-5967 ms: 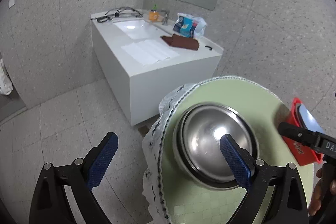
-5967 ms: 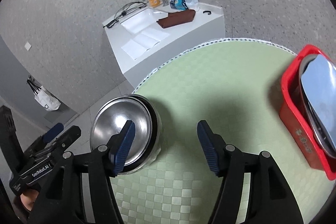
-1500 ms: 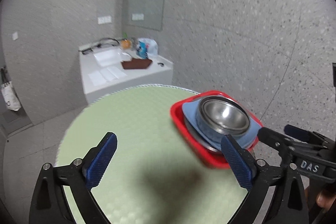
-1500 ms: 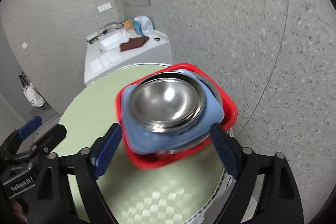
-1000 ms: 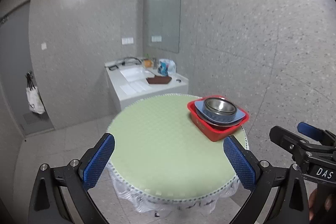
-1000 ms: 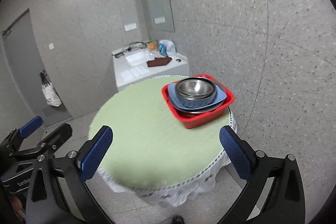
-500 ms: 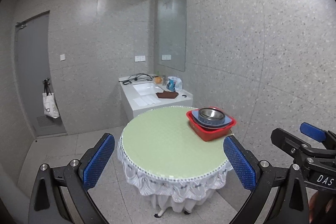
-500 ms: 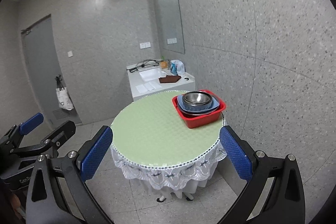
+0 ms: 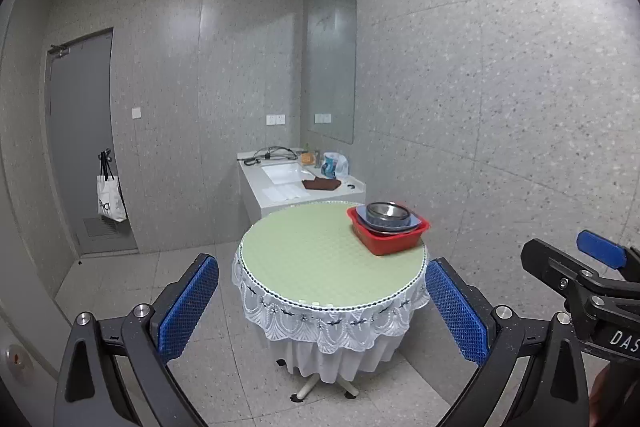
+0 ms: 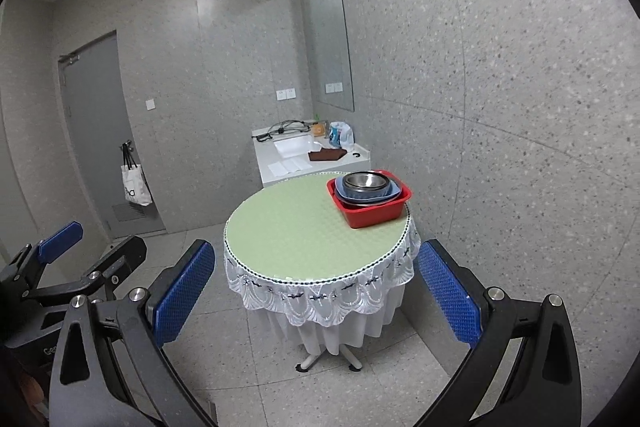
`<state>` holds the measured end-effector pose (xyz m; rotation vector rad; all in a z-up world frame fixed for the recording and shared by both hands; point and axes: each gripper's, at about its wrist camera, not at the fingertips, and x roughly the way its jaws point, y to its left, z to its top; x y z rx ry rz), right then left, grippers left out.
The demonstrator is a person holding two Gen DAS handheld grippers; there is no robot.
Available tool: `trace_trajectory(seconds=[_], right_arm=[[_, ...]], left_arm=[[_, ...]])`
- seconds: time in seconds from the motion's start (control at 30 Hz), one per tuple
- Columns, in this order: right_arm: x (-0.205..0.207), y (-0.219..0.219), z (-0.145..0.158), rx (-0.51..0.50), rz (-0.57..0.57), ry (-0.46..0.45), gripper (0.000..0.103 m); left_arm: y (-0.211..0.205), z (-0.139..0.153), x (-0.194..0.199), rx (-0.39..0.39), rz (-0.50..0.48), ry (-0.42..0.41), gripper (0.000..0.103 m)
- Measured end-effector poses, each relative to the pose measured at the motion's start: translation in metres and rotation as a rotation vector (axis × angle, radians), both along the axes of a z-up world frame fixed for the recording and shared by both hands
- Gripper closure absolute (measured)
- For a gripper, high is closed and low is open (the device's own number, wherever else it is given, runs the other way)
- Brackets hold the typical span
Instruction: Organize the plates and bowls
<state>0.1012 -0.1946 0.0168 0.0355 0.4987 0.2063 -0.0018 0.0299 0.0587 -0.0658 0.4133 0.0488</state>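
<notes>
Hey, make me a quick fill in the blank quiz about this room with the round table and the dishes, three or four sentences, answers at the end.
1. The metal bowl sits on top of a ____ plate.
2. The stacked dishes rest inside a ____ basin on the round table.
3. Both the left gripper and the right gripper are empty and ____.
4. A white tote bag hangs beside the grey ____.

Answers: blue; red; open; door
</notes>
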Motion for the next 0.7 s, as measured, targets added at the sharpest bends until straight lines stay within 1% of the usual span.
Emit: trace_trajectory(seconds=[0.13, 0.23, 0.47, 0.7], right_arm=[[-0.021, 0.002, 0.008, -0.006, -0.018, -0.029, 0.0], [-0.032, 0.005, 0.011, -0.002, -0.032, -0.031, 0.0], [-0.054, 0.014, 0.022, -0.007, -0.061, -0.059, 0.0], [-0.067, 0.025, 0.028, -0.026, -0.091, -0.088, 0.0]], left_arm=[[-0.001, 0.003, -0.021, 0.008, -0.009, -0.013, 0.001], [0.003, 0.005, -0.037, 0.001, -0.018, -0.02, 0.001], [0.01, 0.012, -0.061, -0.004, -0.036, -0.047, 0.001], [0.022, 0.013, -0.075, -0.008, -0.056, -0.053, 0.001]])
